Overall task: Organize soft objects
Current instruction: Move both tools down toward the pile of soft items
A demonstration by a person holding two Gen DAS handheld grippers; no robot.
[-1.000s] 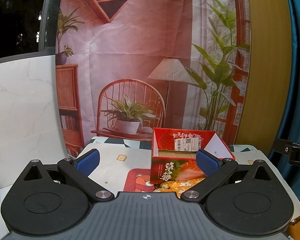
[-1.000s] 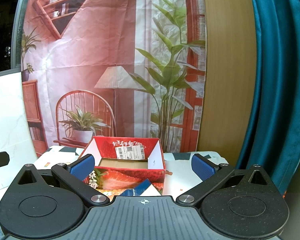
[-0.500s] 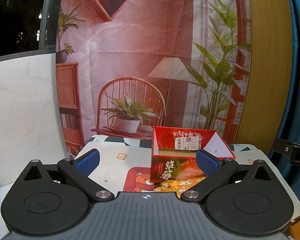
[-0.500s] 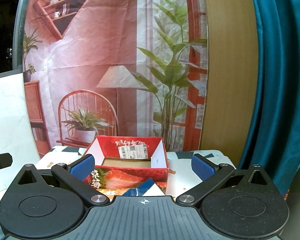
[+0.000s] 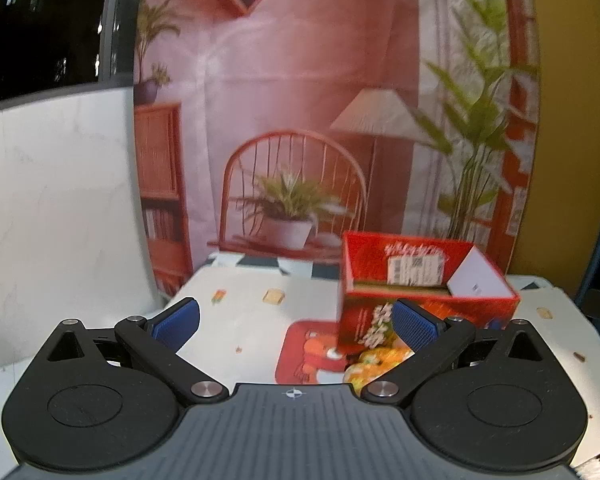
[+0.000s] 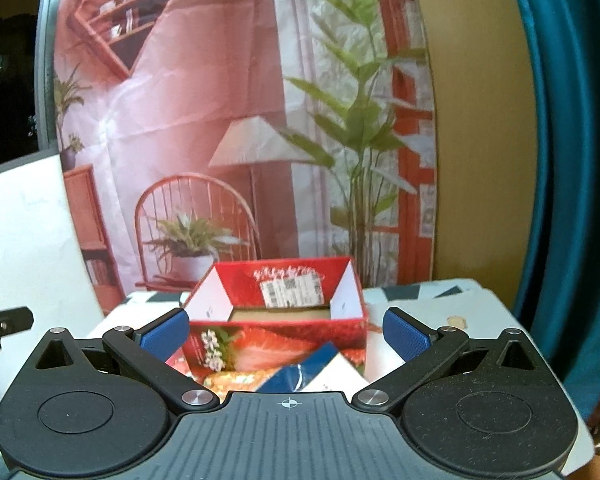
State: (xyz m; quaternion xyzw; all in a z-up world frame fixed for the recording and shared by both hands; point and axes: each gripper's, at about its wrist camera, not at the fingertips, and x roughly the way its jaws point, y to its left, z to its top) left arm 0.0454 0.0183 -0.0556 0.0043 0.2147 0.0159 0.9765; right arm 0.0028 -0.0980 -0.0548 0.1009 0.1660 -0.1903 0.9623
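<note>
The left gripper hovers with its jaws spread wide above a patterned table; an open red box stands just beyond its right fingertip.

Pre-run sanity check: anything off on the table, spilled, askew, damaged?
Minor only. Small brown crumbs lie scattered on the tablecloth near its right edge. The red box stands upright and open, with soft packets lying in front of it. Both views are blurred, so finer damage can't be judged.
</note>
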